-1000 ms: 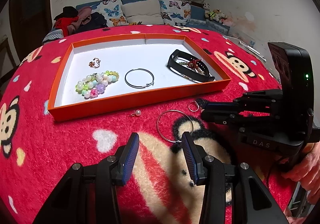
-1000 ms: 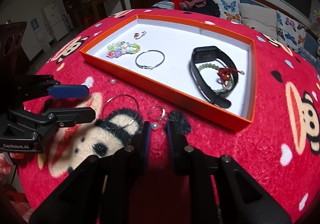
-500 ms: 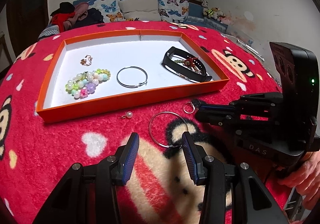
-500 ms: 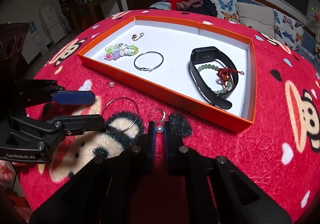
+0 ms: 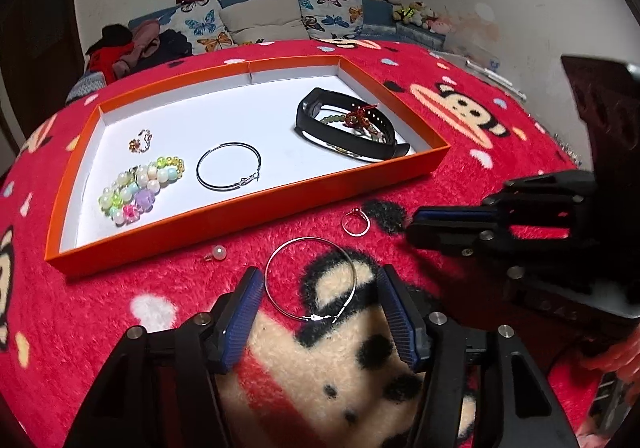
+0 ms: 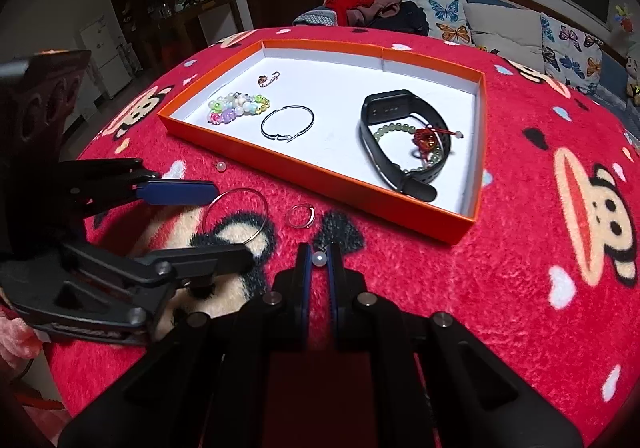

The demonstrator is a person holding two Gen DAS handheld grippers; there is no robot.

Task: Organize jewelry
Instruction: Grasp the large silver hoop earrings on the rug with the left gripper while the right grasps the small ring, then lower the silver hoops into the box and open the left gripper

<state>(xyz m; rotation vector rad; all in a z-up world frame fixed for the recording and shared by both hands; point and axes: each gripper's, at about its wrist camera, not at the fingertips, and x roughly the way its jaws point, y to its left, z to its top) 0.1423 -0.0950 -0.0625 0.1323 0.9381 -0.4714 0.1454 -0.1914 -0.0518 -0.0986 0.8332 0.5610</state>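
Note:
An orange tray [image 5: 248, 213] [image 6: 320, 171] with a white floor holds a pastel bead bracelet [image 5: 138, 185], a hoop earring [image 5: 229, 171], a small charm [image 5: 140, 141] and a black band [image 5: 348, 129] with a green bead bracelet. On the red cloth lie a large silver hoop [image 5: 310, 280] [image 6: 236, 215], a small ring [image 5: 355, 222] [image 6: 301, 215] and a pearl earring [image 5: 218, 252] [image 6: 221, 166]. My left gripper [image 5: 320, 312] is open, its fingers on either side of the large hoop. My right gripper [image 6: 319, 260] is shut on a second pearl earring [image 6: 319, 258].
The table is covered by a red plush monkey-print cloth [image 6: 520, 248]. A sofa with butterfly cushions [image 5: 260, 17] stands behind it. My right gripper's body [image 5: 520, 232] sits close to the right of the small ring.
My right gripper has closed onto the pearl earring by the small ring. My left gripper has moved forward so that its open fingers now flank the large hoop.

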